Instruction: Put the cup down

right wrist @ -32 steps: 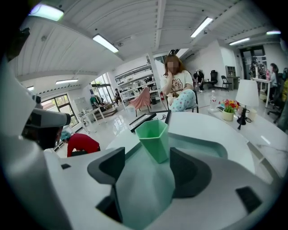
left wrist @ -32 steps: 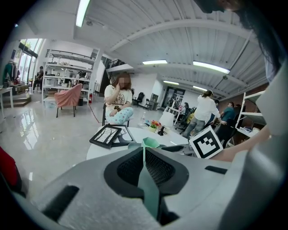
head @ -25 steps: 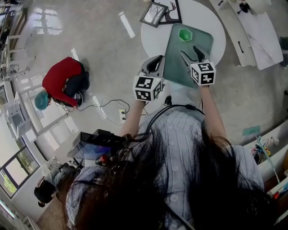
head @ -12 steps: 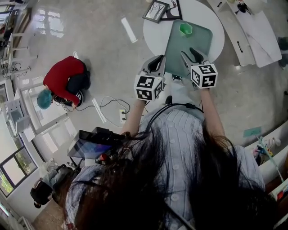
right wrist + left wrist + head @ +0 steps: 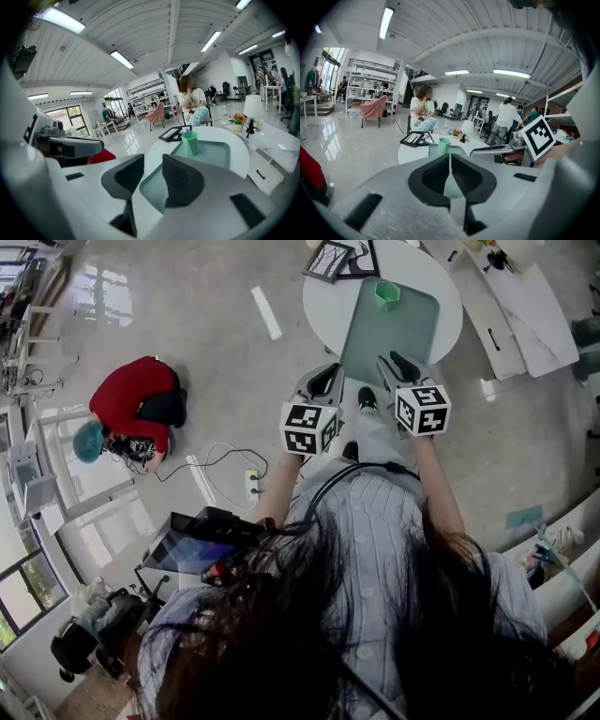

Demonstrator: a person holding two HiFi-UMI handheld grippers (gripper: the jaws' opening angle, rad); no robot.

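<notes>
Near tray [image 5: 394, 334], left gripper [image 5: 325, 381] pinched, right gripper [image 5: 394, 364] closing empty

Picture frames [image 5: 330, 259] on round table [image 5: 322, 307]; red-clad person [image 5: 134, 397] crouched on floor [image 5: 216, 334].

Striped pale-blue shirt [image 5: 375, 521], black cable [image 5: 370, 462]

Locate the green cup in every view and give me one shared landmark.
Head view: cup near the top, at the tray's far end.
Left gripper view: cup at centre, just above the jaws.
Right gripper view: cup right of centre, beyond the jaws.
Shared landmark: the picture frame beside it on the round table.
</notes>
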